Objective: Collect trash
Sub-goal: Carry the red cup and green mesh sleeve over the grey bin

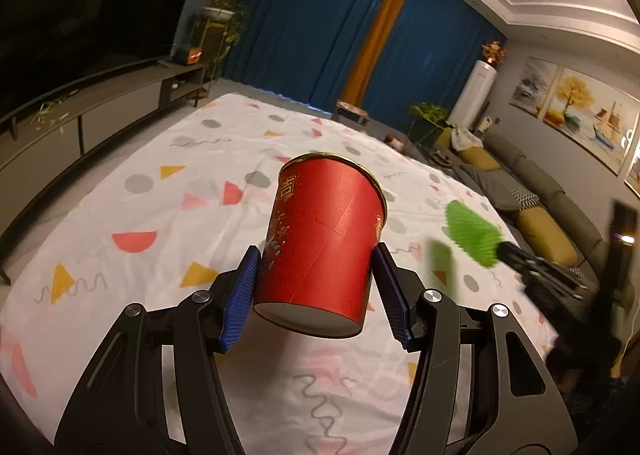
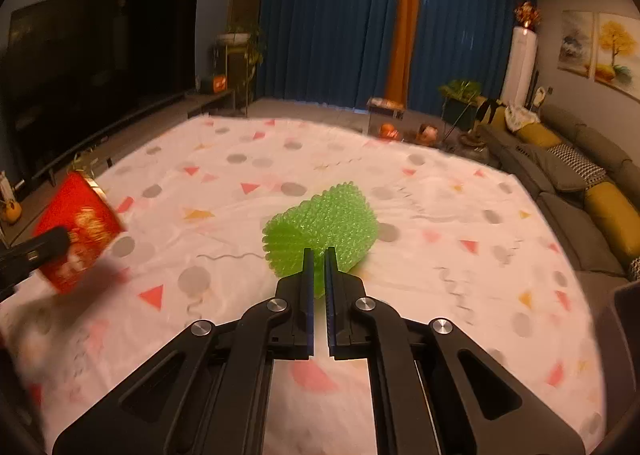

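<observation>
Item: green bubble-textured plastic wrap piece (image 2: 320, 229), pinched at its near edge by the right gripper (image 2: 319, 255), jaws nearly together, right of the red paper cup (image 1: 320, 243) clamped half-wide in the left gripper (image 1: 316, 279) above the patterned white cloth (image 1: 160, 175); step: pickup made; next, likely dropping it into that cup.

Patterned tablecloth (image 2: 440, 191), dark television (image 2: 100, 75), blue curtains (image 2: 320, 23), grey sofa (image 2: 580, 191).

The red cup (image 1: 320, 247) looks like matt paper with glossy gold print and rim. The green wrap (image 2: 320, 229) is bubbly, translucent plastic. The patterned cloth (image 2: 440, 215) is soft and lightly creased. The left tongs (image 1: 316, 291) carry ribbed blue pads (image 1: 240, 295) on matt black plastic arms with shiny metal pins.
</observation>
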Demonstrator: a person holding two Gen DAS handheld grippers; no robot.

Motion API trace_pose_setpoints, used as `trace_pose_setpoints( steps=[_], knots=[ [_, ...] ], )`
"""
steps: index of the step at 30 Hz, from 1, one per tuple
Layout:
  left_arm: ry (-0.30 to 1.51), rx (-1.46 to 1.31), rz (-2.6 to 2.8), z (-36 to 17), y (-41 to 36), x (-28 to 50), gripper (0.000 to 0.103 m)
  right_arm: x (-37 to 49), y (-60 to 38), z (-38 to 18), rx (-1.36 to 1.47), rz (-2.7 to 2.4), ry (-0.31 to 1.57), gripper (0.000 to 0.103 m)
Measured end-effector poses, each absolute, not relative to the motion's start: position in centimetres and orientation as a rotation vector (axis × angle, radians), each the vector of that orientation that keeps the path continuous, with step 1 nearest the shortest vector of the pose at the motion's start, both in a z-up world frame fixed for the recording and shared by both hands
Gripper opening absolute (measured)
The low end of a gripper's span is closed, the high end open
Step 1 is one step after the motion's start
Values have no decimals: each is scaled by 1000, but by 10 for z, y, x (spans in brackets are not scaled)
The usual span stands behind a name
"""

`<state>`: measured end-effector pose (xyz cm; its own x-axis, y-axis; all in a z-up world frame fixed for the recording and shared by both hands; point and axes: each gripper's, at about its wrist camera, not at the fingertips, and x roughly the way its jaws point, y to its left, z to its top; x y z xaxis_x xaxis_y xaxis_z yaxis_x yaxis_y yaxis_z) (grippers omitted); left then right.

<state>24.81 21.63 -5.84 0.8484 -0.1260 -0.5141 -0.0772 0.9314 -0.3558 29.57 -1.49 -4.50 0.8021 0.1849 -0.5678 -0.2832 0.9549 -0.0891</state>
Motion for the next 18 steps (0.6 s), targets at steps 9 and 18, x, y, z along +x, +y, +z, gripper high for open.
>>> trace_pose_setpoints(
  steps=[9,18],
  knots=[
    [548,-310,-88,-44,170,232,56,218,-72,-13,-154,223,481,5],
    [533,-274,-223,-13,99,211,56,171,-126,8,-113,166,417,5]
  ],
)
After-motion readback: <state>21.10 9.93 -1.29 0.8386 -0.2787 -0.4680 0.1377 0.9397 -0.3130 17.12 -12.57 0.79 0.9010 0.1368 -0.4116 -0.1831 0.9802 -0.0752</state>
